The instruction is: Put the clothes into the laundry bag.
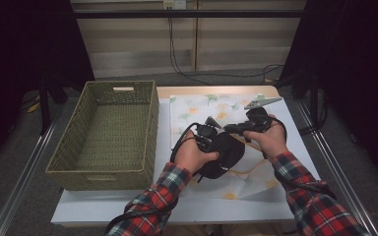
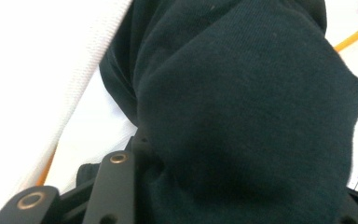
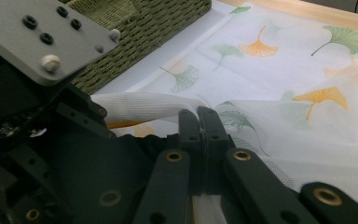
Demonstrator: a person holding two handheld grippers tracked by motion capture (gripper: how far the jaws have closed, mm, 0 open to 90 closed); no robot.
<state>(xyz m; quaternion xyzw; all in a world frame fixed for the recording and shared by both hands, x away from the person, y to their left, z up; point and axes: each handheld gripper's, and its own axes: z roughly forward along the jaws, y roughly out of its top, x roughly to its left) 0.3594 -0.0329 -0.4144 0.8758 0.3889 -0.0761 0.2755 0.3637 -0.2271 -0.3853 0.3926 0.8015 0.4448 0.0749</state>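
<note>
A bundle of black fabric (image 1: 228, 153) hangs over the middle of a white cloth printed with ginkgo leaves (image 1: 199, 110). My left gripper (image 1: 215, 143) is shut on this bundle; in the left gripper view the dark fabric (image 2: 242, 107) bulges out between the two jaws. My right gripper (image 1: 227, 129) points left toward the bundle, just above it. Its jaws are pressed together (image 3: 199, 119) with a raised fold of the white cloth (image 3: 140, 107) pinched at their tips. The rest of the leaf-print cloth (image 3: 284, 70) lies flat beyond.
An empty green wicker basket (image 1: 150, 123) stands left of the cloth, its wall (image 3: 158, 23) close behind the left gripper's body (image 3: 23, 116). The white tabletop (image 1: 103, 209) extends in front of the basket. Metal rails run along both table sides.
</note>
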